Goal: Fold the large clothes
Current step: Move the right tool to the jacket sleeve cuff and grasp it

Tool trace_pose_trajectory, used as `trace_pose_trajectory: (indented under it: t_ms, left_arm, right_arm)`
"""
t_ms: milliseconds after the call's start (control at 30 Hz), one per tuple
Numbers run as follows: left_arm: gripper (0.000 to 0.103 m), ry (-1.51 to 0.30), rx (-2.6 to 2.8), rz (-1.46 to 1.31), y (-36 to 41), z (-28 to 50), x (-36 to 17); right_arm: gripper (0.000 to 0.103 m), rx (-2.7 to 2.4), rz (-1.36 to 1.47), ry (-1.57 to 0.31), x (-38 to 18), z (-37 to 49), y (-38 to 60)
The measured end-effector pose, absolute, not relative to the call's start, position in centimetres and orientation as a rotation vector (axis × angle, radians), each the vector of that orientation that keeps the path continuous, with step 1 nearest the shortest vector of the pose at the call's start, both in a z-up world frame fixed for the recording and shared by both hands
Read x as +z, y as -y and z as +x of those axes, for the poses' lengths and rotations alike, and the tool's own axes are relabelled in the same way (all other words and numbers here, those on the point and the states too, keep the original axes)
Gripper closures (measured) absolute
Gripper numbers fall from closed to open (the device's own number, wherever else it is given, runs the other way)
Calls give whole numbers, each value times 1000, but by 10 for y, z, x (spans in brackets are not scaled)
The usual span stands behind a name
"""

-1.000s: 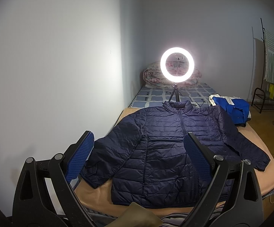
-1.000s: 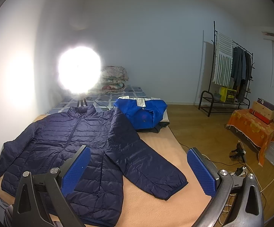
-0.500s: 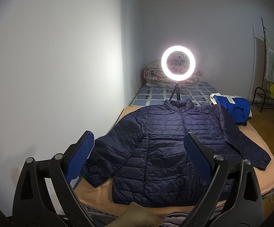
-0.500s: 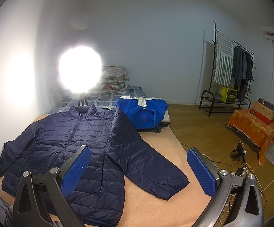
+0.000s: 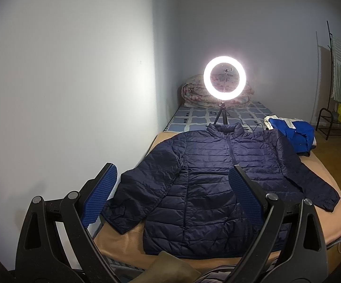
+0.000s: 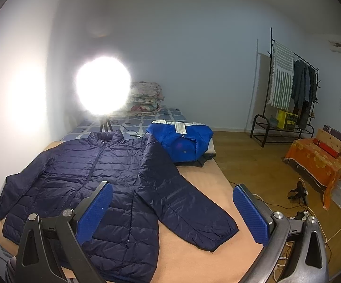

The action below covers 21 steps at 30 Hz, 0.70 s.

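Observation:
A navy quilted jacket (image 5: 208,184) lies flat, front up, zipped, sleeves spread, on a tan-covered bed (image 5: 330,214). It also shows in the right wrist view (image 6: 104,184). My left gripper (image 5: 172,172) is open and empty, held above the near edge over the jacket's left sleeve and body. My right gripper (image 6: 172,191) is open and empty, held above the jacket's right sleeve (image 6: 189,210) near its cuff. Neither gripper touches the jacket.
A lit ring light on a tripod (image 5: 224,81) stands behind the collar. A folded blue and white garment (image 6: 182,141) lies at the bed's far right. Rolled bedding (image 6: 147,96) is at the head. A clothes rack (image 6: 288,89), an orange-covered table (image 6: 316,158) and floor cables (image 6: 297,195) are to the right.
Both views have shifted slightly; the jacket sits a little lower in frame. The grippers stay open and empty.

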<state>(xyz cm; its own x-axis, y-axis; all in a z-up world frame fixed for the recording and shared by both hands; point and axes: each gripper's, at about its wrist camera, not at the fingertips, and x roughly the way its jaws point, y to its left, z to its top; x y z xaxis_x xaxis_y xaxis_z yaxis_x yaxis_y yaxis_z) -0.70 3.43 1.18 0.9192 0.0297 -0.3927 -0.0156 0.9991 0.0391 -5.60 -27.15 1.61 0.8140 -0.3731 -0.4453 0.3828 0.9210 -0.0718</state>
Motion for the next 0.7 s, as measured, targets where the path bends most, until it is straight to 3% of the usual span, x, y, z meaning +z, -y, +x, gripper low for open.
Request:
trace_pose_trajectory:
  t_ms: [433,700]
  left_arm:
    - [6,-397,118,113,-74,2,-8]
    - [6,-380,261,90,-120,-11,-27]
  right_arm:
    - [0,-278,-106,-464,23,0,249]
    - [0,-51,-216,-345,36,57,212]
